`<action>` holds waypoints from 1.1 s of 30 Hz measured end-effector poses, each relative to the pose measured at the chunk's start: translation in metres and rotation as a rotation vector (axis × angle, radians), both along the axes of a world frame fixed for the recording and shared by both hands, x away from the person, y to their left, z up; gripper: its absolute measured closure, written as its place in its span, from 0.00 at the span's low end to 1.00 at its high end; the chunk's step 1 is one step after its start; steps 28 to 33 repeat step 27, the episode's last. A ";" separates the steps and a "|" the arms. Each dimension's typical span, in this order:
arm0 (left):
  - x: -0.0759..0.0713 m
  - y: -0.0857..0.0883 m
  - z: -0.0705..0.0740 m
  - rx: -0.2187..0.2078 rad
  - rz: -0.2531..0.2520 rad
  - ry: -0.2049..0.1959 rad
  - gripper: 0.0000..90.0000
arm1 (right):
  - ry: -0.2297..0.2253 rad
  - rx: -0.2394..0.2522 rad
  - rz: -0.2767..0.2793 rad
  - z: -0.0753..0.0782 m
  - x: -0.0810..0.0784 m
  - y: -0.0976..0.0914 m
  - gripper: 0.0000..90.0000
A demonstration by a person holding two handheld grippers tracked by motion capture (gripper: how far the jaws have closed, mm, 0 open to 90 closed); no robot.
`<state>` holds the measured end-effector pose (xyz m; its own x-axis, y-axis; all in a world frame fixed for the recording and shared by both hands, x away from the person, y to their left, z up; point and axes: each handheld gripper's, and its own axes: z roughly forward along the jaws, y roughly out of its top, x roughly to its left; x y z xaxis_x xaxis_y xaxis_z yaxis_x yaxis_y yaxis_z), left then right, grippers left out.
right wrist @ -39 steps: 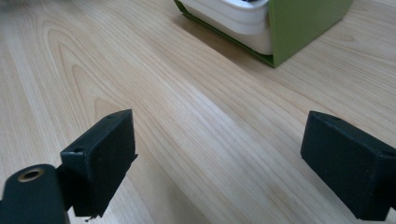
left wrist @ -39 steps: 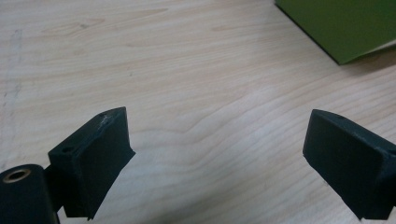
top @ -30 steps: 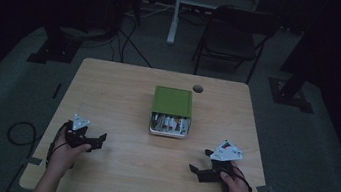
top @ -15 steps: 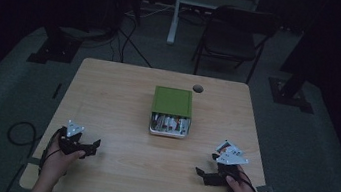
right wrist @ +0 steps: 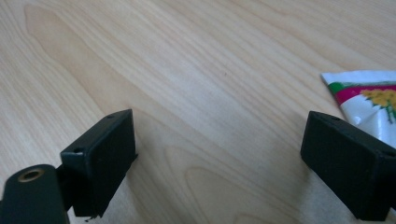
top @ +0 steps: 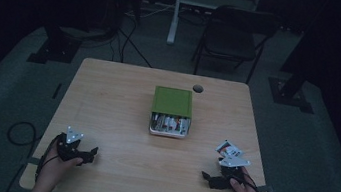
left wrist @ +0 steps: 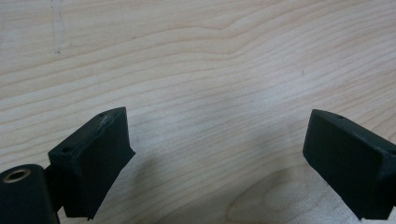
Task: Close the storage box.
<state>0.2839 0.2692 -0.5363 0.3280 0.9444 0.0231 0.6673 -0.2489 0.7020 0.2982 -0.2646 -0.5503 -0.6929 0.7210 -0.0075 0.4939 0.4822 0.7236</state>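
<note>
2 grippers' fingers wide, empty

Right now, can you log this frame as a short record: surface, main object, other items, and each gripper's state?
surface: wooden table
main object: green box, table centre, open side facing the person
other item: printed packet, beside right gripper
left gripper: open, nothing between its jaws, near table's front left
right gripper: open, nothing between its jaws, near front right
</note>
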 end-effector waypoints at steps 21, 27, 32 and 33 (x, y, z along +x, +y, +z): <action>0.002 -0.003 -0.010 -0.008 0.006 0.008 0.09 | 0.011 0.006 0.001 0.000 0.001 0.000 0.11; 0.002 -0.003 -0.009 -0.008 0.005 0.009 0.09 | 0.010 0.006 0.001 0.000 0.001 0.000 0.11; 0.002 -0.003 -0.009 -0.008 0.005 0.009 0.09 | 0.010 0.006 0.001 0.000 0.001 0.000 0.11; 0.002 -0.003 -0.009 -0.008 0.005 0.009 0.09 | 0.010 0.006 0.001 0.000 0.001 0.000 0.11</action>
